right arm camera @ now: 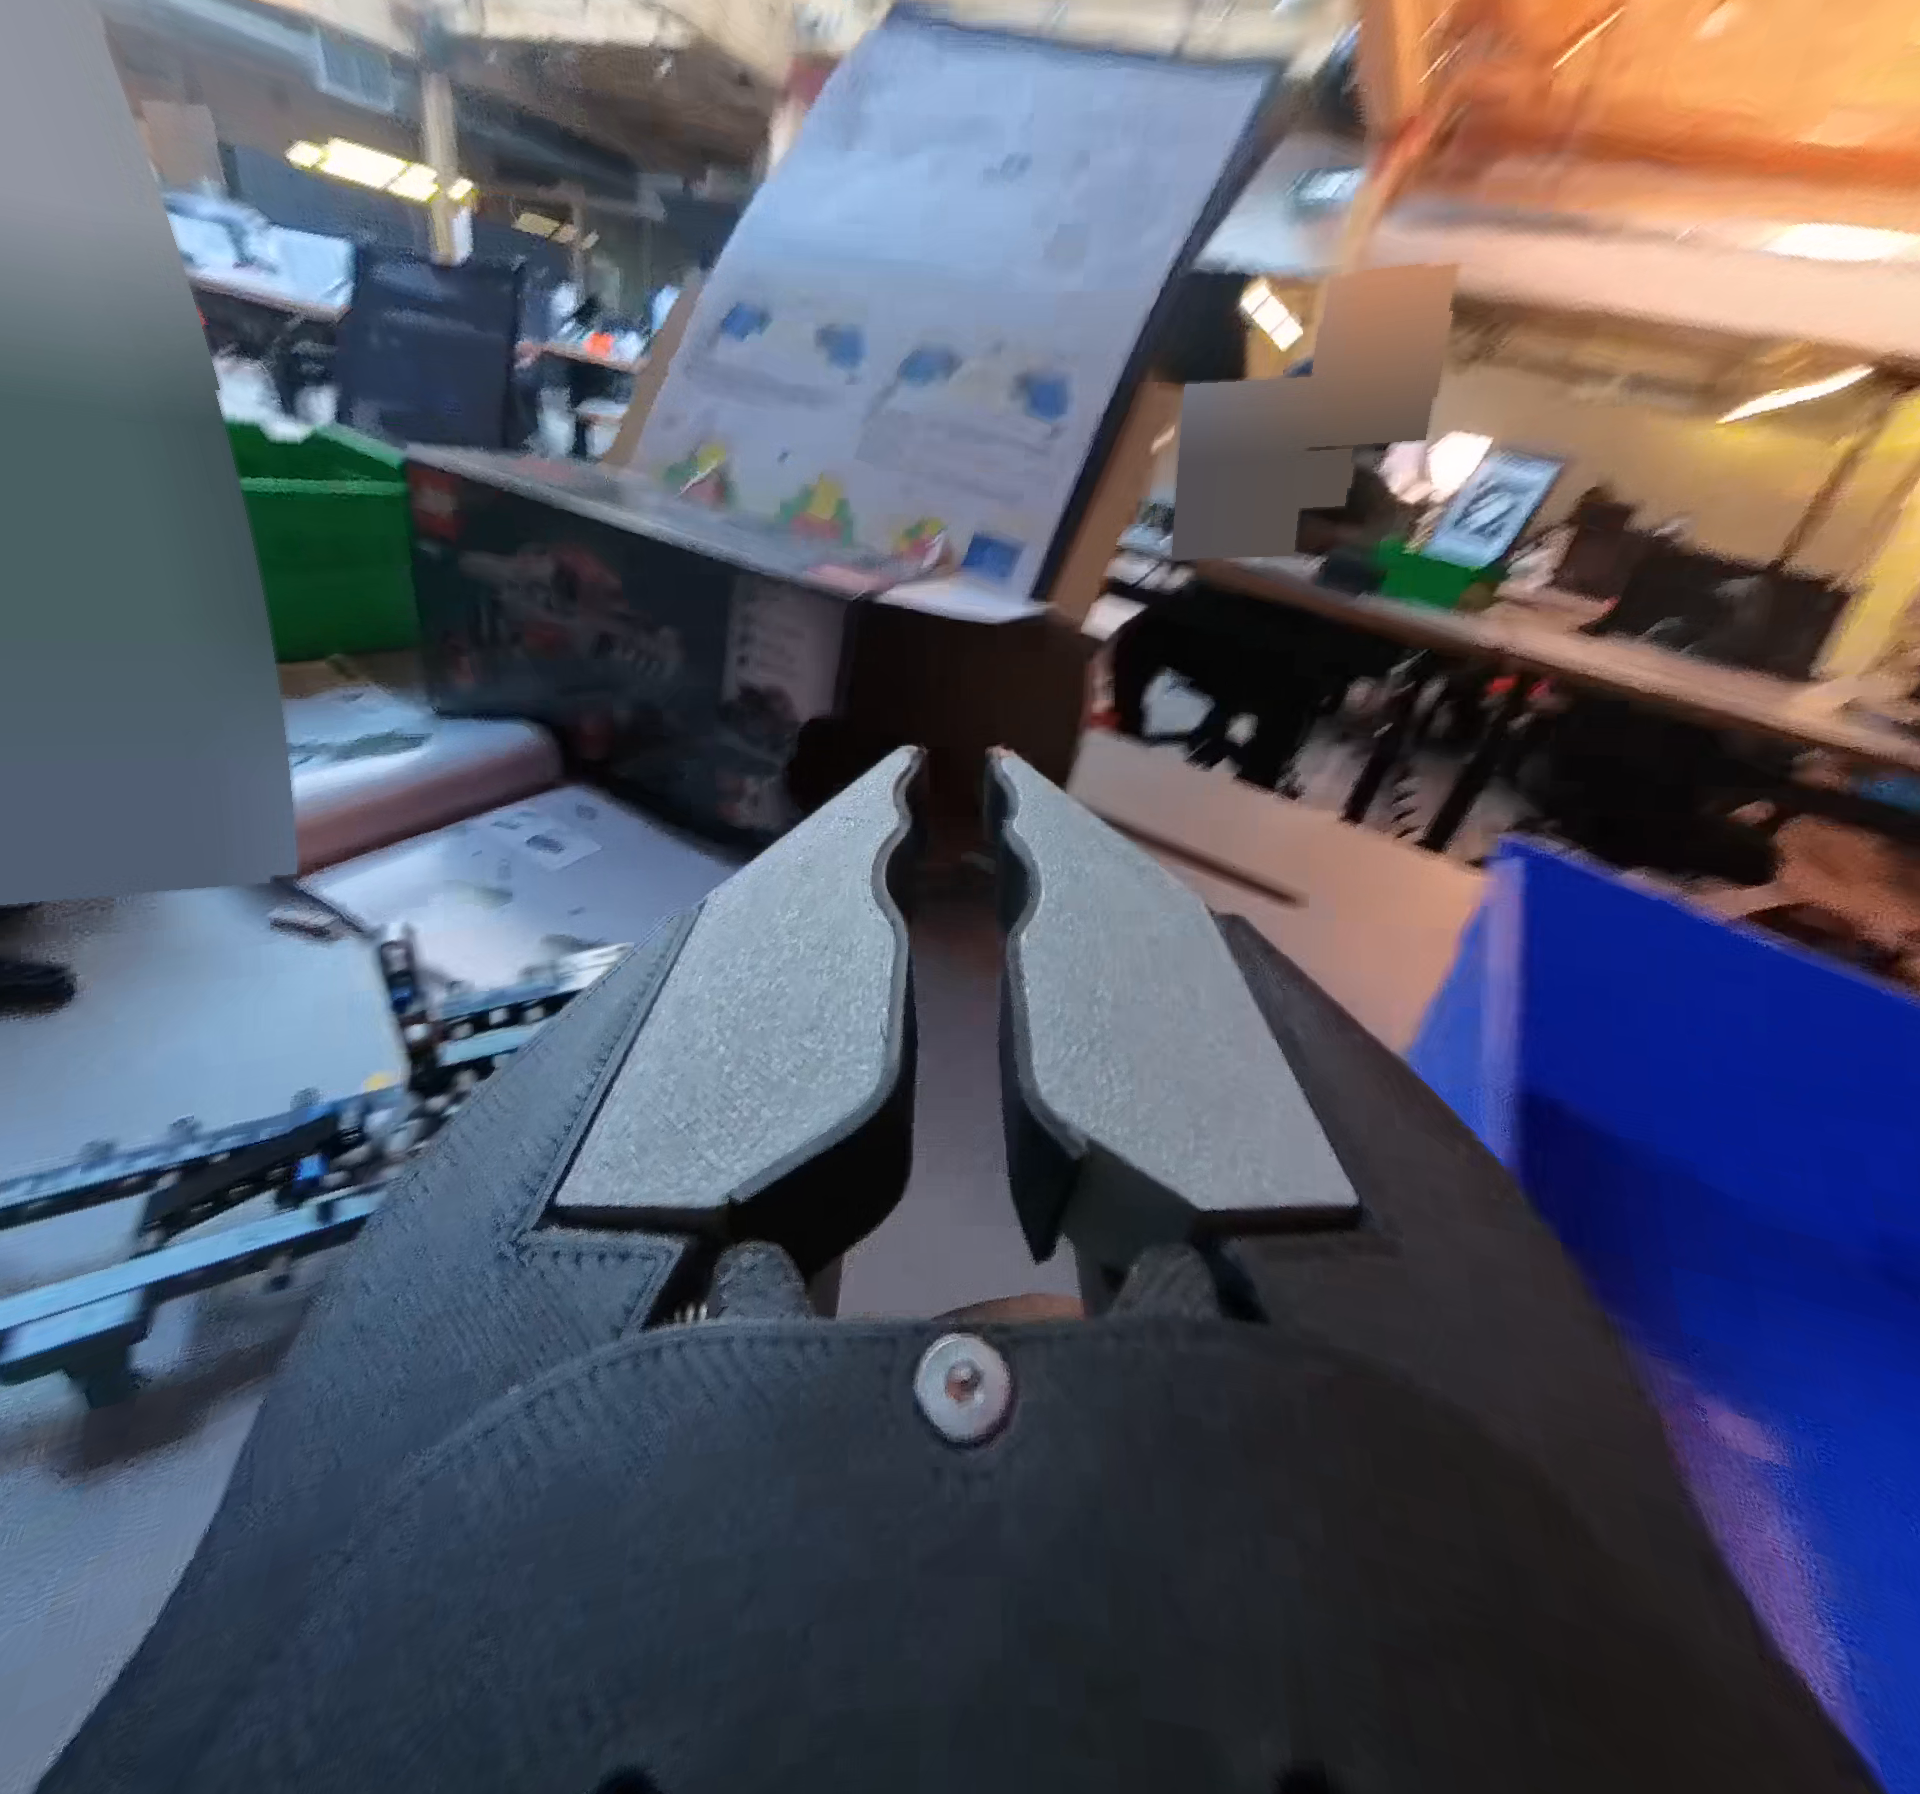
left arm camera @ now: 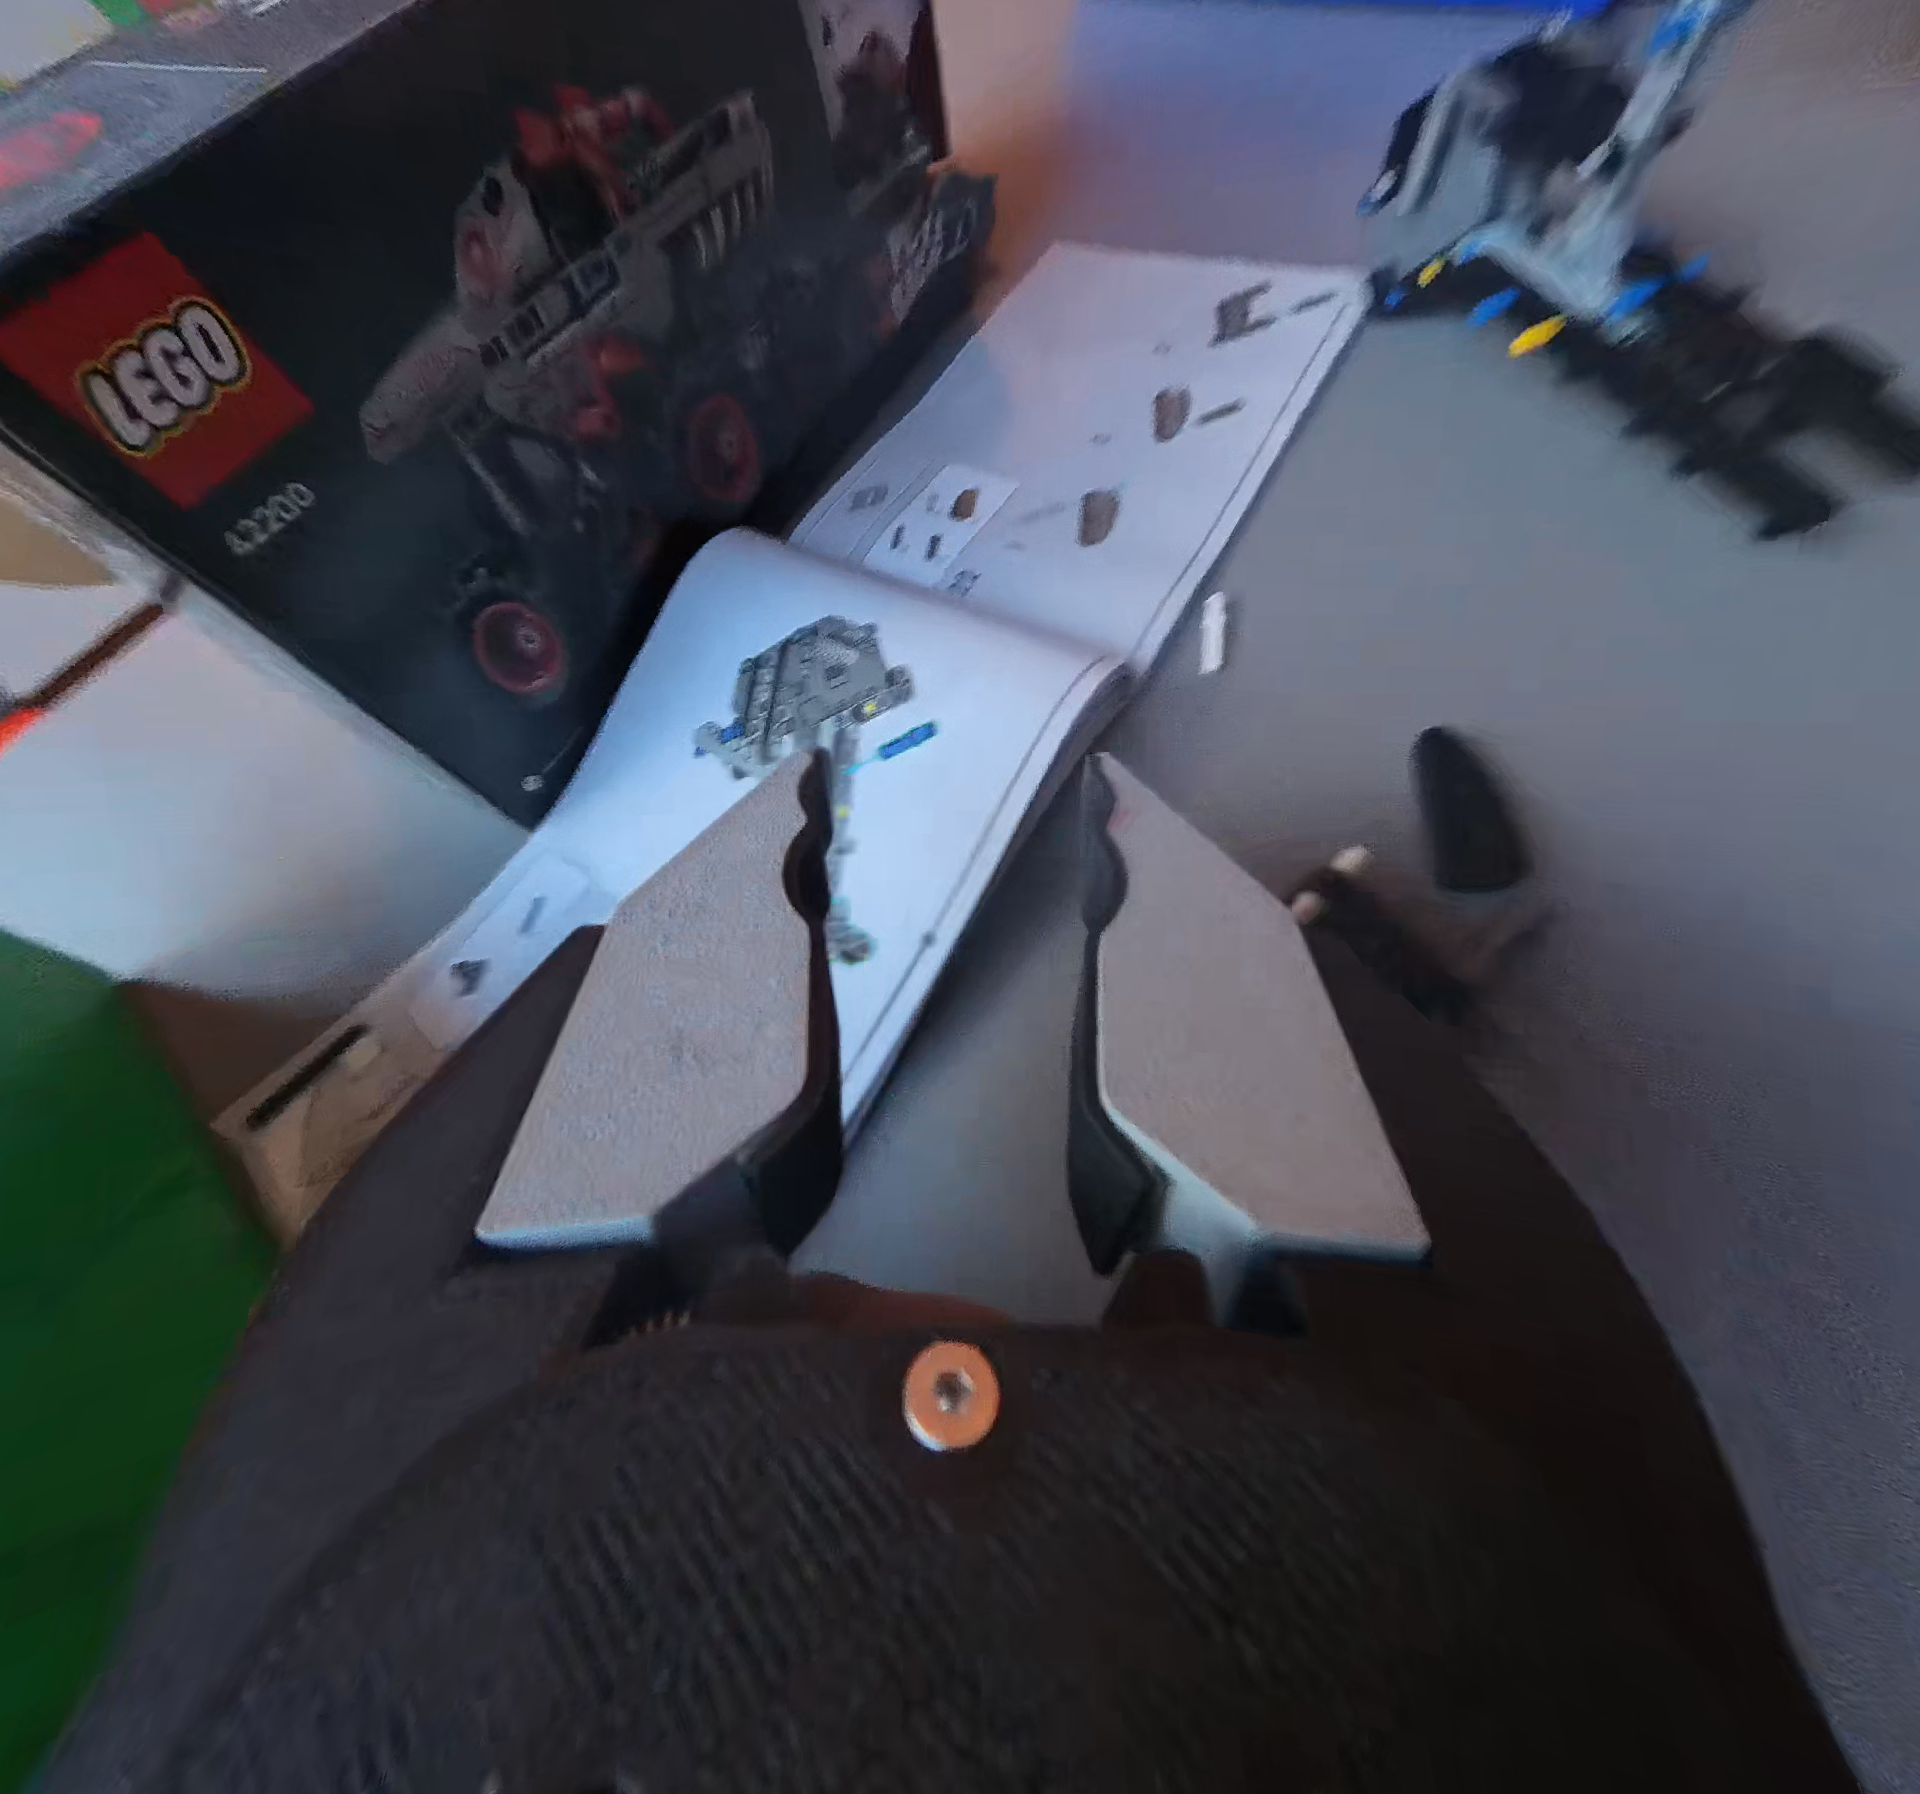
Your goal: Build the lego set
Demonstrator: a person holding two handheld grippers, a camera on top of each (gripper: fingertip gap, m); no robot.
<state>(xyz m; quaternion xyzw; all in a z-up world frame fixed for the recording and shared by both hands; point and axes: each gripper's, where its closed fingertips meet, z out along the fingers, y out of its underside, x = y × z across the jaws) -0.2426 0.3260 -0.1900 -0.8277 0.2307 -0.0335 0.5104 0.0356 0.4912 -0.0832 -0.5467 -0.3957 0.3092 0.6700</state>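
A partly built grey and black lego model [left arm camera: 1558,217] with blue and yellow pins lies on the grey table at the far right of the left wrist view. It shows blurred at the lower left of the right wrist view [right arm camera: 260,1152]. My left gripper [left arm camera: 951,778] is open and empty, with its tips over the near edge of the open instruction booklet [left arm camera: 935,601]. My right gripper [right arm camera: 954,757] is held up off the table, its fingers a narrow gap apart with nothing between them. A small white piece [left arm camera: 1210,632] and a black piece [left arm camera: 1465,830] lie loose on the table.
The black lego box [left arm camera: 468,290] stands behind the booklet; it also shows in the right wrist view [right arm camera: 623,643]. A green bin [left arm camera: 104,1225] is at the left and a blue bin [right arm camera: 1714,1121] at the right. A printed sheet [right arm camera: 935,290] leans above the box. My hands' fingertips stand some 35 cm from each other. Measured from the fingertips, the small white piece [left arm camera: 1210,632] is 9 cm or so from the left gripper and 30 cm from the right. It turns up in the right wrist view [right arm camera: 308,922] as well.
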